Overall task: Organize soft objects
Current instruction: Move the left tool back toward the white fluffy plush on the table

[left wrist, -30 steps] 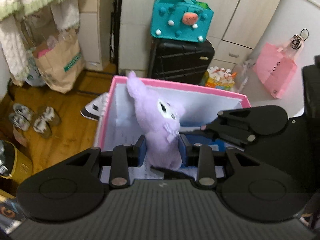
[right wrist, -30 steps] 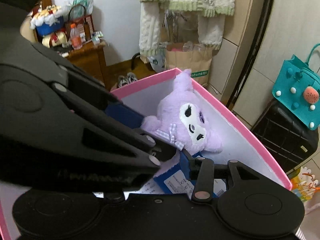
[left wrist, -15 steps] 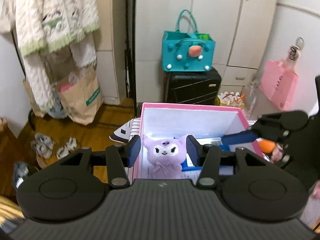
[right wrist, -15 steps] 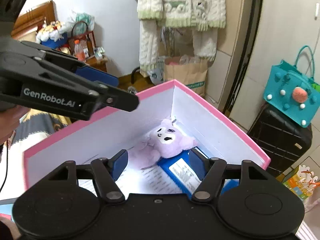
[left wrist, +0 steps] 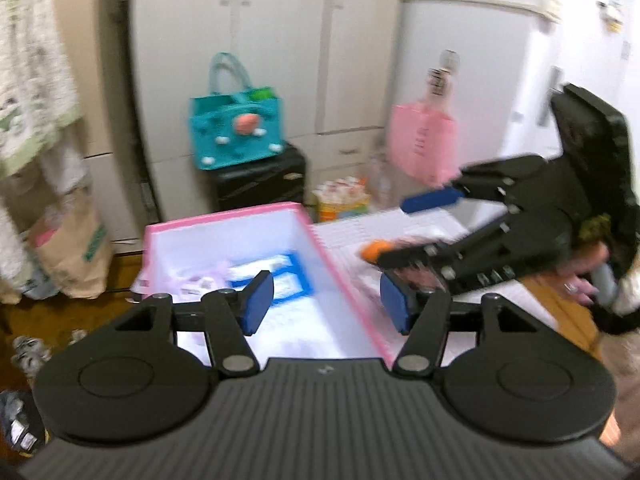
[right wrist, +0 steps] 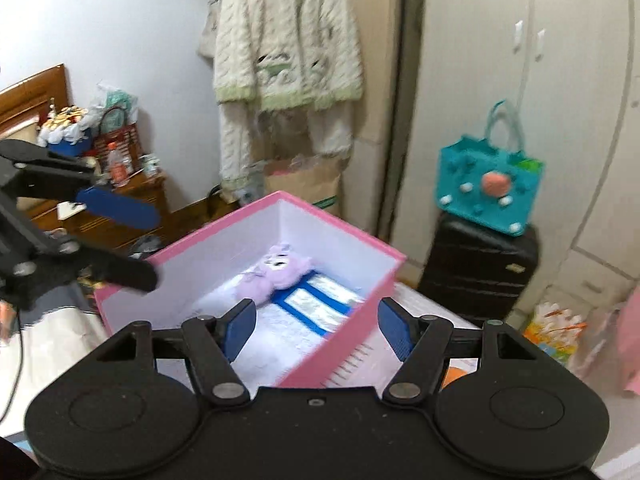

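Lying on its side in the far end of the pink box [right wrist: 340, 224], the purple plush toy [right wrist: 276, 274] is sharp only in the right wrist view, at frame centre, its head beside a blue-framed printed sheet [right wrist: 320, 304] on the white box floor. The left wrist view is smeared by motion; there the plush toy [left wrist: 196, 278] is just a pale lilac blur at the left of the pink box [left wrist: 224, 216], partly behind the near finger.

The left gripper [left wrist: 326, 304] fills the lower half of its own view, blue pads [left wrist: 258, 300] apart and widening, with nothing between them but the box rim beyond. In the right wrist view the same tool shows at the left edge as the left gripper [right wrist: 132, 236], one blue pad above and one dark finger below, spread and empty.

The right gripper [right wrist: 316, 326] has its pads [right wrist: 394, 330] standing well apart with nothing held. Only the left view shows it from the side, at right of frame: the right gripper [left wrist: 404, 232], and a hand [left wrist: 588, 268] on its handle. That view alone also shows an orange object [left wrist: 376, 250] on the white surface right of the box, and a pink bag [left wrist: 424, 148] hanging above.

Both views catch the teal bag [right wrist: 490, 188] on a black suitcase [right wrist: 476, 268]. The cream knitted cardigan [right wrist: 288, 40] is whole only in the right view.
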Motion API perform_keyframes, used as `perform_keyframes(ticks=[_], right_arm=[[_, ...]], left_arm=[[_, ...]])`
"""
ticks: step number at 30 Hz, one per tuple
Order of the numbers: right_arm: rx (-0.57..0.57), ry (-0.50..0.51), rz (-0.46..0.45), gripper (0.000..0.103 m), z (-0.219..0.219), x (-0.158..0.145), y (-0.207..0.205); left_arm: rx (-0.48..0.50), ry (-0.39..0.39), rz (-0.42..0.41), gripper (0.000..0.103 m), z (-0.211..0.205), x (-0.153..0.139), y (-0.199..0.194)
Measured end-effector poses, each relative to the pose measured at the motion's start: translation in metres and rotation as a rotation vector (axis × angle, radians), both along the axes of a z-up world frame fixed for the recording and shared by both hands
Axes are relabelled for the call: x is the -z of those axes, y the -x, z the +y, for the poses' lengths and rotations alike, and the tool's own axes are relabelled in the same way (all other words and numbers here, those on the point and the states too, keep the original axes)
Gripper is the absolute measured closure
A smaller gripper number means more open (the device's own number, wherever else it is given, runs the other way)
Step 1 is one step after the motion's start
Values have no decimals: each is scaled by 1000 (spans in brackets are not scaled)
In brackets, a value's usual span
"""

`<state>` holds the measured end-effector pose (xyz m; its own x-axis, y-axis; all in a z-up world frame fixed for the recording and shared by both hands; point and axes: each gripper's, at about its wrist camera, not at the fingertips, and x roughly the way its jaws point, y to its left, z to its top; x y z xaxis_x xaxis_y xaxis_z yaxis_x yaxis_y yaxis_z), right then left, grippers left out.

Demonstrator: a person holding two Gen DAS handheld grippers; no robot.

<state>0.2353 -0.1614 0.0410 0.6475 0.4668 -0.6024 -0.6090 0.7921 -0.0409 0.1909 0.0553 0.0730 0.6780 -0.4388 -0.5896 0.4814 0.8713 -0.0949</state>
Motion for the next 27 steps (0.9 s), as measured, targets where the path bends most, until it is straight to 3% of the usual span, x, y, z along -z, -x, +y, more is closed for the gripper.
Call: perform_keyframes(ticks=[12,18,27], right_arm=[[118,-61,-49,31,-94,-5,80],[131,-38,-50,30,-120,9,113],[104,19,-98,26,-143,48,148]], left_arm=[[209,-62,48,44,-69,4,56],[297,-106,76,44,-102,19,71],[349,-96,138,44,-139,47,64]])
